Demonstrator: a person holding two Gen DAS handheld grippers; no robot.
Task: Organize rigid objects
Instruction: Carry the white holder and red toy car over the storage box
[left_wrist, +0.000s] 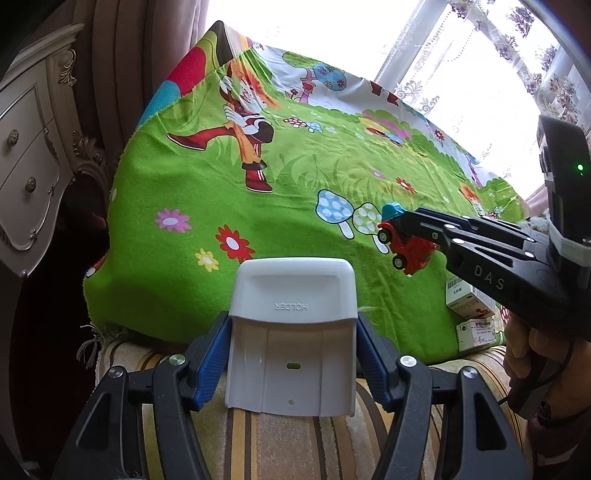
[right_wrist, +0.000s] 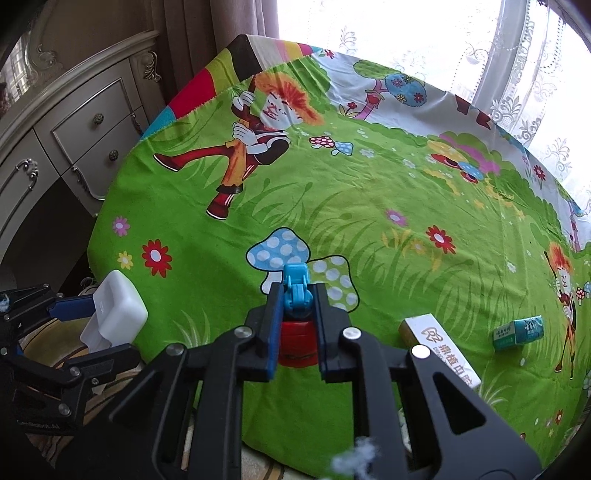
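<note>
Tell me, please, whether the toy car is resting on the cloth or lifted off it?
Lifted. The right tool is shut on the toy car, and the left wrist view shows its wheels hanging clear above the green cloth.

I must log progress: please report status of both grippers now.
Left gripper shut on white holder. Right gripper shut on red toy car, lifted. Two boxes beside; path clear.

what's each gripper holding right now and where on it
Left gripper clamps the white holder by its two side walls. Right gripper pinches the red and blue toy car across its sides.
</note>
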